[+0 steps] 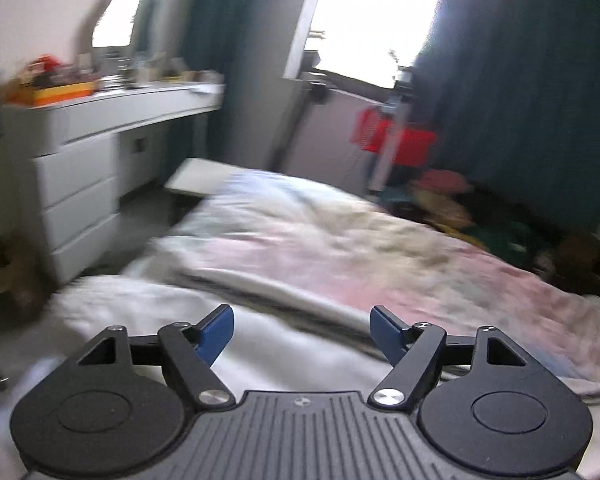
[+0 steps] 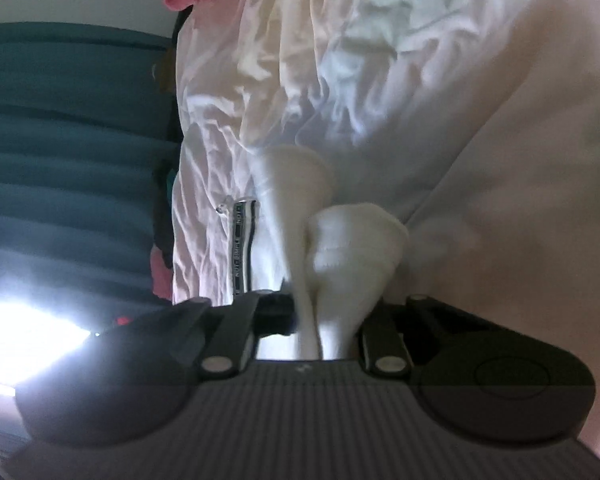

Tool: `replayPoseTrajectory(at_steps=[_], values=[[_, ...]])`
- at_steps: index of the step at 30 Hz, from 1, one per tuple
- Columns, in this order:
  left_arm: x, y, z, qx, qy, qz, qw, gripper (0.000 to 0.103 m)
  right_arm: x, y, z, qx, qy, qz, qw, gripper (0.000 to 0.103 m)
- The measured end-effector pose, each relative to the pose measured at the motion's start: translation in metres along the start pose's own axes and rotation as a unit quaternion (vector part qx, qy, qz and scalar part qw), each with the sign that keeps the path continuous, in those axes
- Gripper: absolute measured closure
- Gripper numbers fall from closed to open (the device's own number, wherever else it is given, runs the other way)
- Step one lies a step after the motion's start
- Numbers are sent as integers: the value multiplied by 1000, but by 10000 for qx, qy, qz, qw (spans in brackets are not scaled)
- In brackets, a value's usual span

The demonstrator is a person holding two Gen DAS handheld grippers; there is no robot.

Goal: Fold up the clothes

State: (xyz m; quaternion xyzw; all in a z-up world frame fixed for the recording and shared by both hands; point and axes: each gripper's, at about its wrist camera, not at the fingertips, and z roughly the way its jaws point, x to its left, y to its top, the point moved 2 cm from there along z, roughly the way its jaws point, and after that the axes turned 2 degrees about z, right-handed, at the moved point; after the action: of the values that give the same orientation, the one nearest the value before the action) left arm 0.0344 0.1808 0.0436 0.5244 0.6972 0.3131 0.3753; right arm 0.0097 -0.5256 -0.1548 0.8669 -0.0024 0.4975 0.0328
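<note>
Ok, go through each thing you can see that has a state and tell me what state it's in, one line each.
Left tongs: open, nothing between the blue fingers.
Right tongs: shut on the white cloth.
White cloth: bunched and pinched, not folded yet.
Bed cover: spread out, wrinkled.
Drawers: all closed.
Curtains: drawn aside, window uncovered and bright.

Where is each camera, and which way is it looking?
Left wrist: sits on the left gripper, looks across the bed toward the window and dresser; its open blue fingers show.
Right wrist: sits on the right gripper, rolled sideways, looks closely at the white garment pinched in its jaws.
Shared: the pale bedding and teal curtains.
</note>
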Motion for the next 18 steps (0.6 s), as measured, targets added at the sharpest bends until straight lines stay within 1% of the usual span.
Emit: replayPoseTrajectory(at_steps=[2,4,5,8,10,12,13,14,15,16,18], values=[[-40,-9,11,84,-337,121,9993,23,0,2,-2,-34,14,-40,10000,90],[-76,-24,29,247,-471,264,9982,23,1,4,-6,-84,37,-95,9999,90],[-90,-33,39,326,-468,297,9979,23,1,4,-7,-97,35,-112,9999,90],[-115,-62,74,524,-282,292,9978,23,-5,3,-10,-119,109,128,9998,89],[-119,-80,95,657,-146,380,9970,23,-8,3,-11,-111,134,276,9995,87],[-120,-97,114,820,7,468,9955,24,-10,4,-7,-37,133,308,9994,81],[-117,-105,120,947,110,513,9941,24,-9,4,-5,8,88,237,9997,68],[-113,-111,126,1072,169,543,9926,24,-8,4,-3,45,26,149,9999,51],[-110,-114,130,1168,183,579,9913,24,-8,4,1,88,30,92,9999,45],[-109,-117,133,1195,206,645,9905,24,-8,4,7,209,111,51,9997,35],[-107,-123,136,1155,276,820,9895,23,-7,4,21,575,284,-72,9979,34]])
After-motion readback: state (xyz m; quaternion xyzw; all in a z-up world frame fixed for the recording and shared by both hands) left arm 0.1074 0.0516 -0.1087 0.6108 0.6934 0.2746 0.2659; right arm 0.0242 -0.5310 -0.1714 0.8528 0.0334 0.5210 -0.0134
